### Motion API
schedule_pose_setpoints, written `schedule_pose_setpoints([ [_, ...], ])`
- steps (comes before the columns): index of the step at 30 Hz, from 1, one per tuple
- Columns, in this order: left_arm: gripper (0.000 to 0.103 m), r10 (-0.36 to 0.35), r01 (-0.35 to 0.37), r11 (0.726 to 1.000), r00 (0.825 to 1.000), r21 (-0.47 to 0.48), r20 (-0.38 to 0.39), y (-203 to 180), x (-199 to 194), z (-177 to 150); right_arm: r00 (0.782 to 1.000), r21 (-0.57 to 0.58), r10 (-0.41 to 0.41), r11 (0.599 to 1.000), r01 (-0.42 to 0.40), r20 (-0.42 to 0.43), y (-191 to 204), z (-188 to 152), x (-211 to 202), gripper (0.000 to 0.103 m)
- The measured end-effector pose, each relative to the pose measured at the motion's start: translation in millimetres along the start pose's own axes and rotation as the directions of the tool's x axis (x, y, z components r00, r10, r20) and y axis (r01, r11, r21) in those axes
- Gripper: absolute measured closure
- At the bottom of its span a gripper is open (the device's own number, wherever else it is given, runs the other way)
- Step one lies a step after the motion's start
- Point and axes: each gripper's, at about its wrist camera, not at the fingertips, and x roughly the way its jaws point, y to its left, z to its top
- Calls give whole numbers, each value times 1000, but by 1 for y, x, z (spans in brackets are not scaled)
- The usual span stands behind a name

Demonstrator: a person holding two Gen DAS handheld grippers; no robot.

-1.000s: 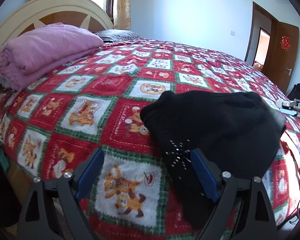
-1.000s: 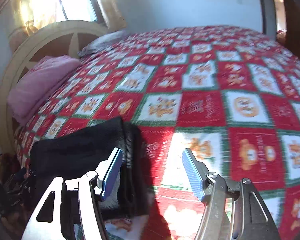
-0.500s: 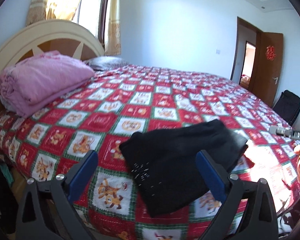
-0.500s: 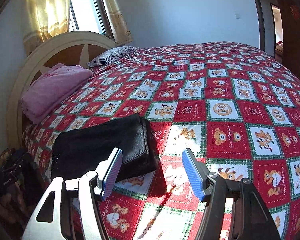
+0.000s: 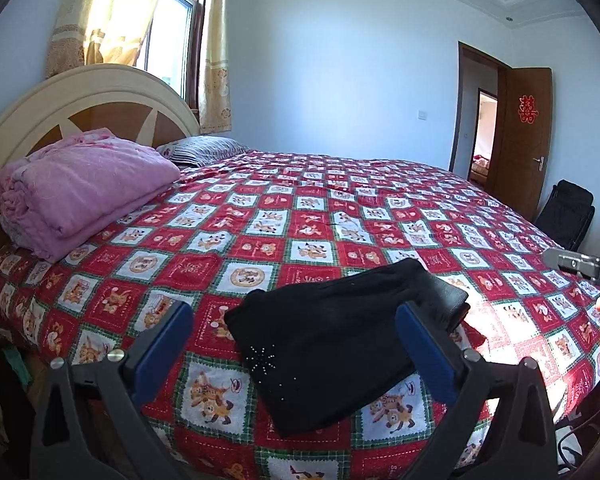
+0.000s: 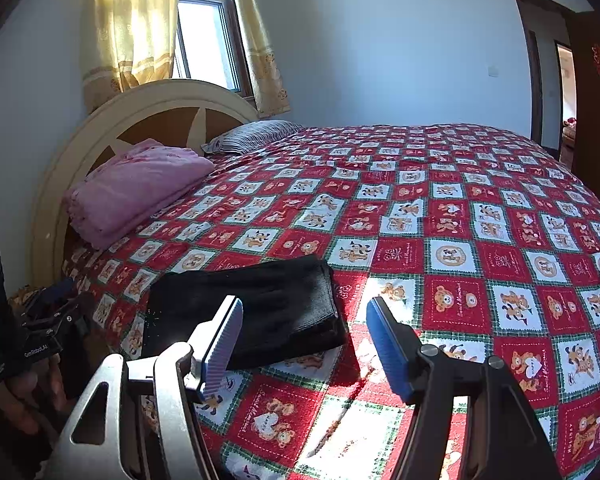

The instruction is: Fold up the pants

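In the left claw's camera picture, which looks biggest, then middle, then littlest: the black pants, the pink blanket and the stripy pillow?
1. Black pants and pink blanket: they look about alike; the pants lie nearer the camera, so no ranking.
2. Stripy pillow: clearly littlest, though it is farthest away.

A bed (image 5: 340, 216) fills the room, covered by a red, white and green checked quilt (image 6: 452, 248) printed with cartoon animals. At its head stands a rounded cream headboard (image 5: 80, 92) with brown wooden panels. A folded pink blanket (image 5: 80, 184) lies on the quilt just in front of the headboard, and a striped pillow (image 5: 204, 150) lies beside it, farther along the head end. Behind the headboard is a window (image 6: 204, 40) with yellow patterned curtains (image 6: 136, 28) on both sides. A brown door (image 5: 520, 140) stands open, with a red paper decoration (image 5: 527, 109) on it. A black bag (image 5: 566, 214) sits near the door.
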Motion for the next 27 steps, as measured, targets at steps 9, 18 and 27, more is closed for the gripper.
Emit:
schedule_pose_setpoints([
  [9, 0, 7, -7, 1000, 1000, 3, 1, 0, -2, 0, 1000, -20, 6, 1000, -6, -2, 5, -2, -1, 37],
  [18, 0, 19, -19, 1000, 1000, 17, 3, -1, -3, 1, 1000, -7, 3, 1000, -3, 0, 2, -1, -2, 37],
  [27, 0, 24, -23, 999, 1000, 31, -19, -3, 0, 1, 1000, -11, 2, 1000, -2, -3, 2, -1, -1, 37],
])
